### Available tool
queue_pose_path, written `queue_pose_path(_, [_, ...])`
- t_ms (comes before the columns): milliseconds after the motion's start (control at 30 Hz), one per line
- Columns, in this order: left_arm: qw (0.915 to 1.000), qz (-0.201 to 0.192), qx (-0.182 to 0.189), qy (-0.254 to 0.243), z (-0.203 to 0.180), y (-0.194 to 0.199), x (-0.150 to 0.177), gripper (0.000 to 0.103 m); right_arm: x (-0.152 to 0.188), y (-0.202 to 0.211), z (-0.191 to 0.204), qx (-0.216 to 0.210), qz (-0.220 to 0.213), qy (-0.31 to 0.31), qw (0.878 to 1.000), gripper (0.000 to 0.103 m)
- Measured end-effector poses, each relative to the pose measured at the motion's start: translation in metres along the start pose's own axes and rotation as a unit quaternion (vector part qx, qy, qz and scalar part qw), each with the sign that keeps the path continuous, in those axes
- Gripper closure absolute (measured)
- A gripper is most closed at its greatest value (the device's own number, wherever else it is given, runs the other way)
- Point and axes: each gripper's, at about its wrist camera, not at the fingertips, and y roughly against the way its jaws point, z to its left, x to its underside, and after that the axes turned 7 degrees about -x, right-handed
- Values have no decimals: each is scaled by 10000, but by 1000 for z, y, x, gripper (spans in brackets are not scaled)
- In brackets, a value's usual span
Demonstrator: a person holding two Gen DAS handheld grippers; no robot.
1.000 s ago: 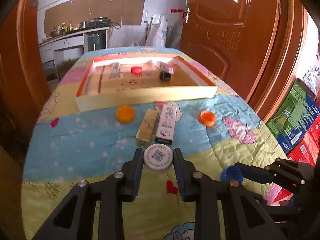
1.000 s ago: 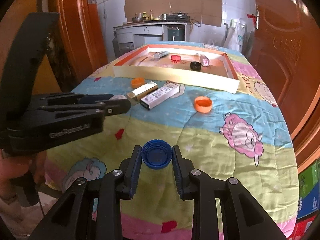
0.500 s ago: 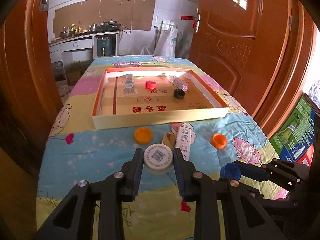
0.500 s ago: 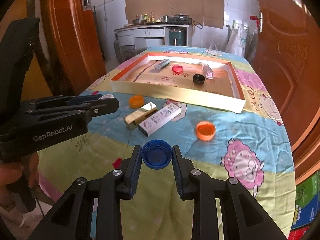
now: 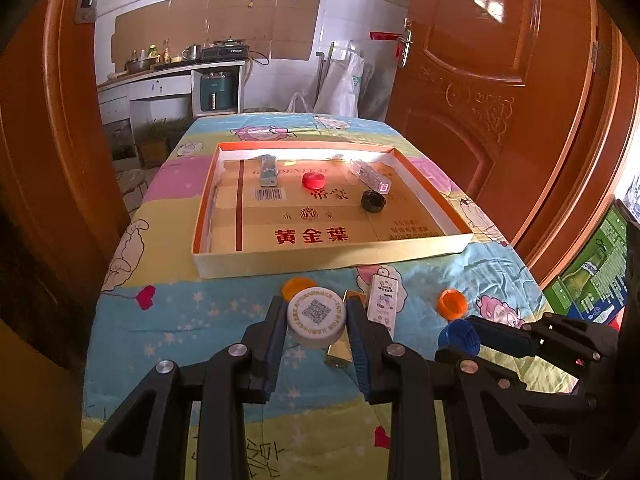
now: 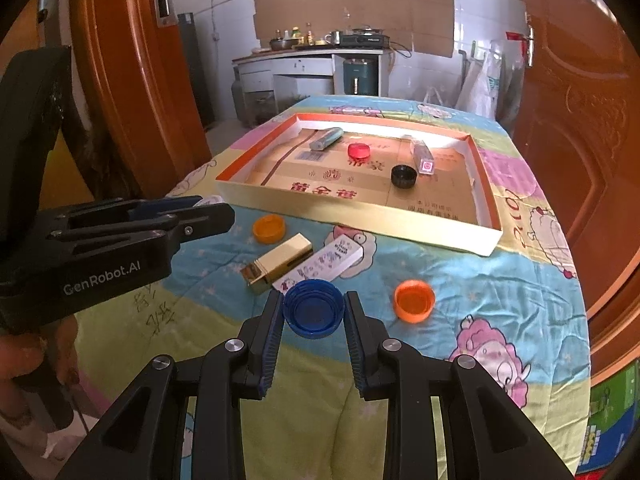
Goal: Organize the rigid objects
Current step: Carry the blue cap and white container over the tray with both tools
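My left gripper [image 5: 317, 320] is shut on a white round lid with a QR code [image 5: 316, 315], held in the air above the table. My right gripper [image 6: 313, 312] is shut on a blue bottle cap [image 6: 313, 314], also lifted; it shows in the left wrist view [image 5: 459, 335] too. A shallow cardboard tray [image 5: 320, 258] [image 6: 360, 222] lies farther back and holds a grey tube [image 5: 268, 170], a red cap [image 5: 313, 180], a black cap [image 5: 373, 201] and a clear box [image 5: 370, 174]. On the cloth lie two orange caps [image 6: 269, 229] [image 6: 414, 300], a gold box [image 6: 280, 262] and a white box [image 6: 324, 265].
The table wears a colourful cartoon cloth [image 6: 500, 280]. Wooden doors [image 5: 500, 92] stand on both sides. A kitchen counter [image 5: 168, 76] is at the back. Printed cartons [image 5: 596, 280] sit on the floor at the right.
Both grippers have risen and moved toward the tray, each keeping its cap. The loose objects on the cloth have not moved.
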Motion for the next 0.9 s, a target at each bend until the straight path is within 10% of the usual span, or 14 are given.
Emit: queue_pose_path(900, [9999,-21,30,132,7,-20,-30,72,-34,-17,-15,-40,-96,-63,9999,72])
